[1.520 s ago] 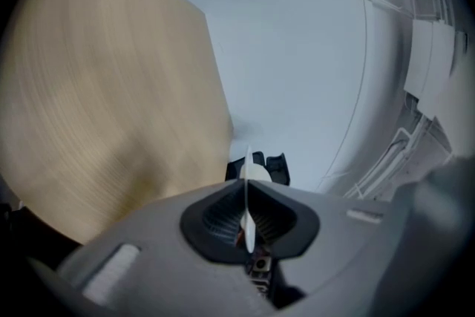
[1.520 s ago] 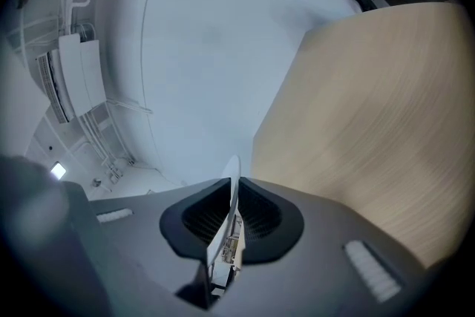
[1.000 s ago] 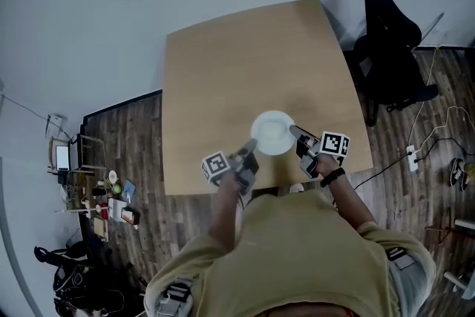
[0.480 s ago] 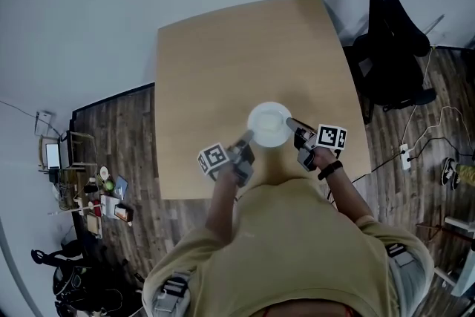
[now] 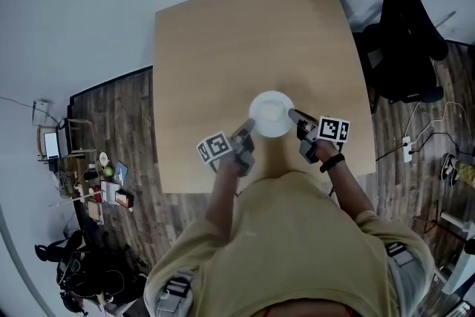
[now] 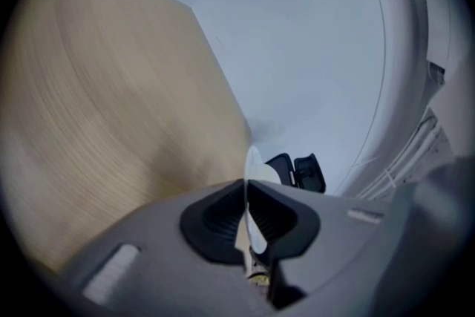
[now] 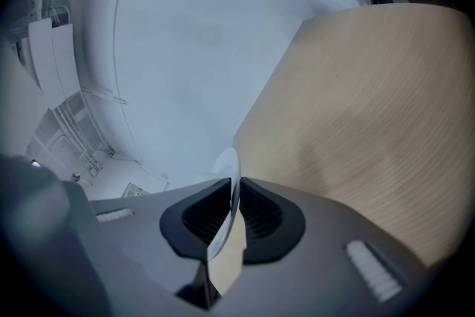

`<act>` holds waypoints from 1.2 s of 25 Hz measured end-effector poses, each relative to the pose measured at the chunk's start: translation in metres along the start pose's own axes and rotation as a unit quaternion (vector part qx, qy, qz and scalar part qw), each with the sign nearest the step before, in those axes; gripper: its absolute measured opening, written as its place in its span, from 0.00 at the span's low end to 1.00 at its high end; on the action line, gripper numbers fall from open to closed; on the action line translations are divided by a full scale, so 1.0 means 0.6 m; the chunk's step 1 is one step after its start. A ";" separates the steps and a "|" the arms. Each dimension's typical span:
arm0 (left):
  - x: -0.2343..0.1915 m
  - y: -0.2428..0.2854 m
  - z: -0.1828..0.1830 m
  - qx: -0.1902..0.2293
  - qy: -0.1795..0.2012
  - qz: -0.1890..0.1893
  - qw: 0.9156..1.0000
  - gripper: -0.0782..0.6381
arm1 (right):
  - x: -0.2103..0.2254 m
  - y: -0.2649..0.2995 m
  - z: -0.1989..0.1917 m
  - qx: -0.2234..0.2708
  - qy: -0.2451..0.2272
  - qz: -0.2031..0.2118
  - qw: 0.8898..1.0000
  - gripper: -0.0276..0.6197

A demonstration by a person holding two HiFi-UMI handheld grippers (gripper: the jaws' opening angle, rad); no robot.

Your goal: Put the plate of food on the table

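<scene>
head view showed the round white plate [image 5: 272, 113] over the near part of the pale wooden table [image 5: 223, 48], its rim pinched by our left gripper [image 5: 248, 132] and right gripper [image 5: 294, 116], so we judged both should sink evenly, plate level, before letting go.

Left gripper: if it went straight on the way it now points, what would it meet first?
The white plate: the left gripper is shut on its rim. Past it, probably the table top, though depth is unclear.
</scene>
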State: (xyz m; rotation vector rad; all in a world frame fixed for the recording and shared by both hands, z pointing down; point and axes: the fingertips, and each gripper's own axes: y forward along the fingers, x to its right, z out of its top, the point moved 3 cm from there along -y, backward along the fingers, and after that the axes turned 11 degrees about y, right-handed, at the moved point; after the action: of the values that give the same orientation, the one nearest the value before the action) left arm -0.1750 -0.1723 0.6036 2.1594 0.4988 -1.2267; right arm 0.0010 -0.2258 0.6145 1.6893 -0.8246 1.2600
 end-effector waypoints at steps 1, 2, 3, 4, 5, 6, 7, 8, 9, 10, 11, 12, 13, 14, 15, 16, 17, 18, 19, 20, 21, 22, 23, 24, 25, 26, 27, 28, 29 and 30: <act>-0.004 0.004 0.005 -0.004 0.005 0.003 1.000 0.13 | 0.002 0.006 0.003 -0.003 -0.003 -0.004 1.000 0.09; -0.009 0.006 0.009 -0.007 0.010 0.006 1.000 0.13 | 0.004 0.012 0.005 -0.006 -0.007 -0.009 1.000 0.09; -0.013 0.009 0.014 -0.010 0.014 0.007 1.000 0.13 | 0.005 0.018 0.007 -0.009 -0.012 -0.014 1.000 0.09; -0.018 0.012 0.018 -0.012 0.016 0.009 1.000 0.13 | 0.007 0.024 0.010 -0.011 -0.015 -0.018 1.000 0.09; -0.022 0.017 0.021 -0.015 0.016 0.010 1.000 0.13 | 0.009 0.029 0.015 -0.013 -0.017 -0.021 1.000 0.09; -0.027 0.023 0.025 -0.017 0.016 0.011 1.000 0.13 | 0.011 0.034 0.020 -0.013 -0.014 -0.022 1.000 0.09; -0.031 0.030 0.030 -0.020 0.016 0.013 1.000 0.13 | 0.013 0.039 0.027 -0.011 -0.007 -0.022 1.000 0.09; -0.037 0.036 0.036 -0.024 0.017 0.015 0.999 0.13 | 0.015 0.046 0.034 -0.007 0.001 -0.020 1.000 0.09; -0.043 0.043 0.044 -0.027 0.017 0.017 0.999 0.14 | 0.016 0.053 0.043 -0.003 0.008 -0.018 1.000 0.09; -0.049 0.051 0.053 -0.029 0.017 0.019 0.999 0.14 | 0.017 0.063 0.053 0.000 0.011 -0.016 1.000 0.09; -0.056 0.060 0.063 -0.030 0.017 0.019 0.999 0.14 | 0.020 0.074 0.064 0.002 0.012 -0.016 1.000 0.09; -0.061 0.067 0.073 -0.031 0.015 0.018 0.999 0.14 | 0.022 0.085 0.074 0.003 0.010 -0.016 1.000 0.09; -0.064 0.073 0.081 -0.030 0.013 0.016 0.999 0.14 | 0.024 0.093 0.082 0.003 0.008 -0.018 1.000 0.09; -0.066 0.076 0.086 -0.029 0.009 0.014 0.999 0.14 | 0.025 0.099 0.086 0.003 0.005 -0.019 1.000 0.09; -0.065 0.077 0.090 -0.027 0.004 0.009 1.000 0.14 | 0.024 0.102 0.089 0.003 0.001 -0.021 1.000 0.09; -0.064 0.078 0.094 -0.024 -0.001 0.003 1.000 0.14 | 0.023 0.105 0.093 0.004 -0.004 -0.022 1.000 0.09; -0.063 0.080 0.099 -0.021 -0.005 -0.003 1.000 0.14 | 0.021 0.108 0.097 0.006 -0.010 -0.023 1.000 0.10; -0.061 0.081 0.103 -0.018 -0.007 -0.008 1.000 0.14 | 0.018 0.110 0.101 0.007 -0.016 -0.023 1.000 0.10; -0.059 0.082 0.107 -0.016 -0.007 -0.011 1.000 0.14 | 0.015 0.111 0.102 0.009 -0.020 -0.023 0.999 0.10; -0.057 0.082 0.109 -0.014 -0.007 -0.012 1.000 0.14 | 0.013 0.111 0.103 0.009 -0.022 -0.023 0.999 0.10; -0.059 0.085 0.116 -0.014 -0.005 -0.012 1.000 0.14 | 0.012 0.115 0.107 0.010 -0.022 -0.023 0.999 0.10; -0.067 0.096 0.129 -0.014 -0.003 -0.010 1.000 0.14 | 0.014 0.128 0.118 0.010 -0.022 -0.025 0.999 0.10; -0.080 0.112 0.149 -0.015 -0.002 -0.008 1.000 0.14 | 0.021 0.147 0.134 0.010 -0.021 -0.028 0.999 0.10; -0.094 0.130 0.168 -0.018 0.000 -0.005 1.000 0.13 | 0.029 0.167 0.151 0.010 -0.020 -0.032 0.999 0.10; -0.106 0.144 0.182 -0.020 0.002 -0.002 1.000 0.14 | 0.037 0.183 0.164 0.010 -0.019 -0.036 0.999 0.10; -0.114 0.155 0.191 -0.022 0.005 0.001 1.000 0.14 | 0.044 0.192 0.172 0.010 -0.018 -0.040 0.999 0.10; -0.119 0.163 0.197 -0.024 0.009 0.004 1.000 0.14 | 0.050 0.197 0.178 0.011 -0.017 -0.043 0.999 0.10; -0.123 0.169 0.201 -0.026 0.014 0.007 1.000 0.14 | 0.054 0.202 0.182 0.012 -0.017 -0.045 0.999 0.10; -0.128 0.175 0.206 -0.029 0.019 0.010 0.999 0.14 | 0.058 0.208 0.186 0.014 -0.017 -0.047 0.999 0.10; -0.134 0.180 0.210 -0.032 0.025 0.015 0.999 0.14 | 0.061 0.214 0.191 0.016 -0.016 -0.049 0.999 0.10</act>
State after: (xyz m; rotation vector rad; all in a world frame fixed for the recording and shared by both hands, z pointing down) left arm -0.2330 -0.3393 0.6572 2.1397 0.5171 -1.1283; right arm -0.0554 -0.3843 0.6659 1.7586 -0.7351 1.1867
